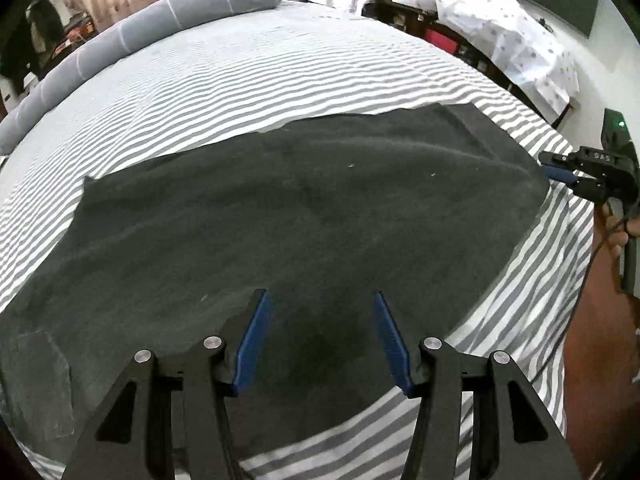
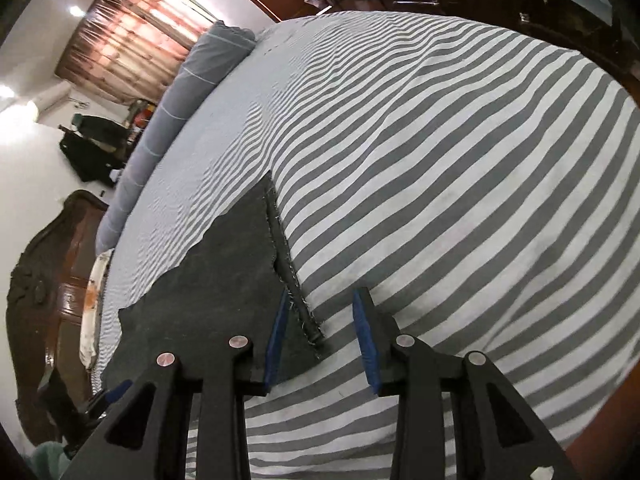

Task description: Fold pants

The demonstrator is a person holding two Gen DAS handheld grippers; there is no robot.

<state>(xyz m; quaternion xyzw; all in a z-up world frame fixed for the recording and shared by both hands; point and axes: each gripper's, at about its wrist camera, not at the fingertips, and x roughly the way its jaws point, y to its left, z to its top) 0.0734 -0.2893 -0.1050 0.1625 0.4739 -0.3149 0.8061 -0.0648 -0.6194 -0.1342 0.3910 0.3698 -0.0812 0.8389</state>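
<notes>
Two grippers, both with jaws apart and nothing between them. Pants (image 1: 304, 216), dark grey, lie flat on the striped bed sheet (image 1: 248, 76), near its front edge, already looking doubled leg on leg; hem end toward the right, wider end toward the lower left. Judged step: approach before a grasp for the next fold, no cloth lifted yet. Left gripper (image 1: 322, 338) hangs low over the near edge of the fabric, fingers pointing across the bed, blue pads (image 1: 256, 344) spread over dark cloth; contact with it cannot be told. Right gripper (image 2: 322, 336) sits at the hem (image 2: 296, 280), stitched corner lying in the gap between its pads; in the left wrist view it (image 1: 560, 168) comes in from the side, level with the sheet, a hand (image 1: 618, 228) on its handle. Next move, as I judge it: right jaws close on the hem corner, left jaws take the near edge, then both carry the leg end over toward the wide end. Risk: pinching the sheet along with the hem, or catching only the top layer. Grey bolster (image 1: 152, 28) at the far side, well apart from the work.
</notes>
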